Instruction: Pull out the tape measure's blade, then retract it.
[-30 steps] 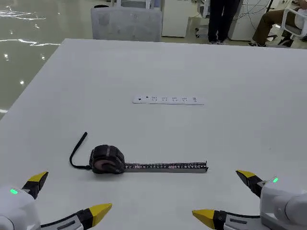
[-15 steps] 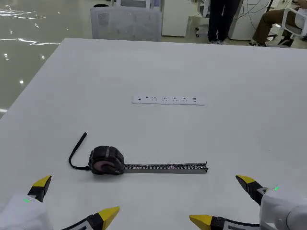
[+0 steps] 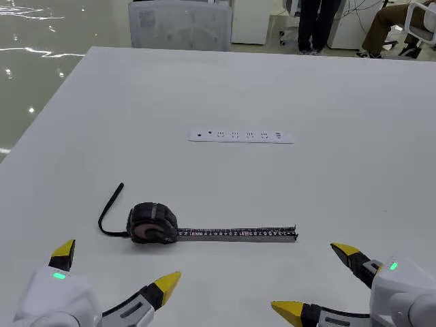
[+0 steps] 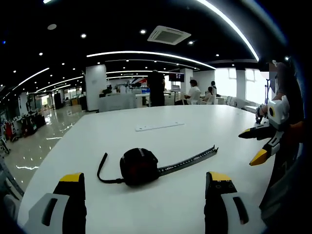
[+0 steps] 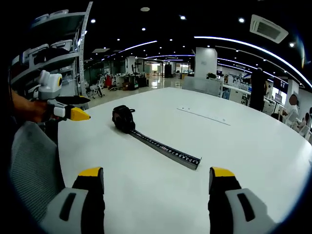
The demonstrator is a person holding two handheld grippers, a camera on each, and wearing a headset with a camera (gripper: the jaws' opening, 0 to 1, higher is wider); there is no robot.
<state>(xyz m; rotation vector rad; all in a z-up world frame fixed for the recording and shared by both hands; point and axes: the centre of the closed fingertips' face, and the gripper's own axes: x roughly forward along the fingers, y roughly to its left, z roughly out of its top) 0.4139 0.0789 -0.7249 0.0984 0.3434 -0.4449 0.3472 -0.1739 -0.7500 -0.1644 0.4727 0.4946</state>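
Tape measure [image 3: 152,223] lies on the white worktop [image 3: 286,82], toward the person's left, with its blade [image 3: 238,234] drawn out flat to the right (the blade's end rests on the surface, touched by neither tool). A black strap [image 3: 109,211] curls off the case's left side. Farther back, well apart, lies a white power strip [image 3: 240,136]. The left tool [image 3: 117,263] hovers near the case, jaws spread wide, holding nothing. The right tool [image 3: 313,279], near the blade's end, is likewise spread and empty.
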